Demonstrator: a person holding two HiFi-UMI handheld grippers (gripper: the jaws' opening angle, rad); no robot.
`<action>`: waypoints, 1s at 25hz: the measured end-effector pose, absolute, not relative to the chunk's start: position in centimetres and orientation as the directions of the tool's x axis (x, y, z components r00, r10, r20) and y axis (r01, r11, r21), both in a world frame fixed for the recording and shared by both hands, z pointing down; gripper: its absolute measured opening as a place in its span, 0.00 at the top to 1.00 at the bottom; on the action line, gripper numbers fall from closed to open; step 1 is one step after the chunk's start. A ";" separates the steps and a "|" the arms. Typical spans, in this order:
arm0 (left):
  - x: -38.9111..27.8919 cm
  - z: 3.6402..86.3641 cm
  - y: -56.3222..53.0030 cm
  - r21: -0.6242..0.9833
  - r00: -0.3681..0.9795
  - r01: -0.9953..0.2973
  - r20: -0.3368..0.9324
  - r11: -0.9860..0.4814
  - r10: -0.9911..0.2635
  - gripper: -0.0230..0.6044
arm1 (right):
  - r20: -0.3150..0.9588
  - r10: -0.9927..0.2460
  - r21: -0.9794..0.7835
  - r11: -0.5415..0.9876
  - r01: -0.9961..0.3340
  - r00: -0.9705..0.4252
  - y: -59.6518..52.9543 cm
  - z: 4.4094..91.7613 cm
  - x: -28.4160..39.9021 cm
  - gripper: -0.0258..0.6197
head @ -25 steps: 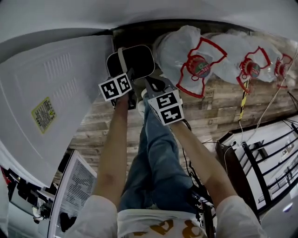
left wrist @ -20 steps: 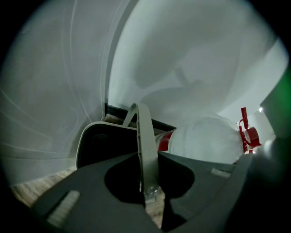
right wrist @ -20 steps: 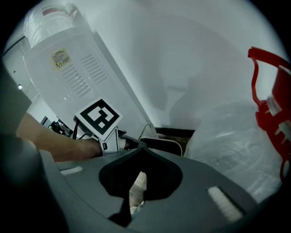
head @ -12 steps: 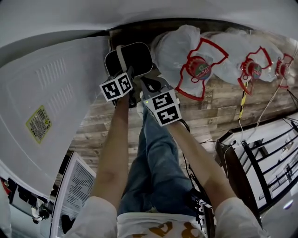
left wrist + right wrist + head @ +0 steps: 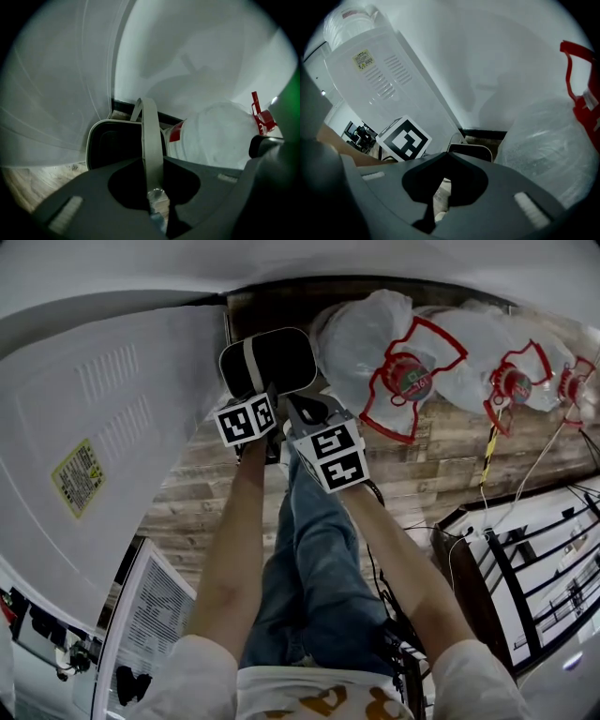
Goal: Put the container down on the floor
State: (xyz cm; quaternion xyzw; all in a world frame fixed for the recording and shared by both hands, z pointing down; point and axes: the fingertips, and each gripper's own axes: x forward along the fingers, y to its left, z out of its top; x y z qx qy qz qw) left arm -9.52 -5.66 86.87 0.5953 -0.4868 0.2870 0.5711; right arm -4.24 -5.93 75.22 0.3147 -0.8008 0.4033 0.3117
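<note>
A dark container (image 5: 281, 360) with a pale rim and a pale strap handle (image 5: 252, 364) is at the foot of the wall, beside the white appliance. My left gripper (image 5: 265, 399) is shut on that handle. In the left gripper view the handle (image 5: 150, 136) runs straight up between the jaws, with the container (image 5: 112, 145) beyond. I cannot tell whether the container touches the wooden floor (image 5: 441, 460). My right gripper (image 5: 302, 411) is just to the right, shut and holding nothing. It looks past the left gripper's marker cube (image 5: 404, 138) at the container's rim (image 5: 471, 149).
A tall white appliance (image 5: 103, 446) fills the left side. Large water jugs in clear bags with red handles (image 5: 375, 352) (image 5: 492, 376) lie to the right of the container. A black rack (image 5: 534, 559) and cables (image 5: 487, 451) are at the right. The person's legs stand below the grippers.
The left gripper and the container have shifted slightly to the right. The right gripper has stayed close beside them.
</note>
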 end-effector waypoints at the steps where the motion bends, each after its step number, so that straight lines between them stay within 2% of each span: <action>1: -9.6 87.0 -5.2 0.394 0.357 -0.911 0.902 0.125 -0.243 0.89 | 0.751 -0.252 -0.452 0.477 -0.754 -0.610 -5.8 75.2 -4.3 0.92; 11: -12.3 87.4 -4.0 0.253 0.218 -0.950 0.957 0.185 -0.191 0.89 | 0.754 -0.252 -0.456 0.464 -0.760 -0.606 -5.2 75.3 -3.4 0.92; 25: -16.7 87.6 -1.9 0.123 0.090 -0.966 0.984 0.227 -0.152 0.84 | 0.753 -0.250 -0.453 0.473 -0.756 -0.608 -4.4 75.5 -3.4 0.92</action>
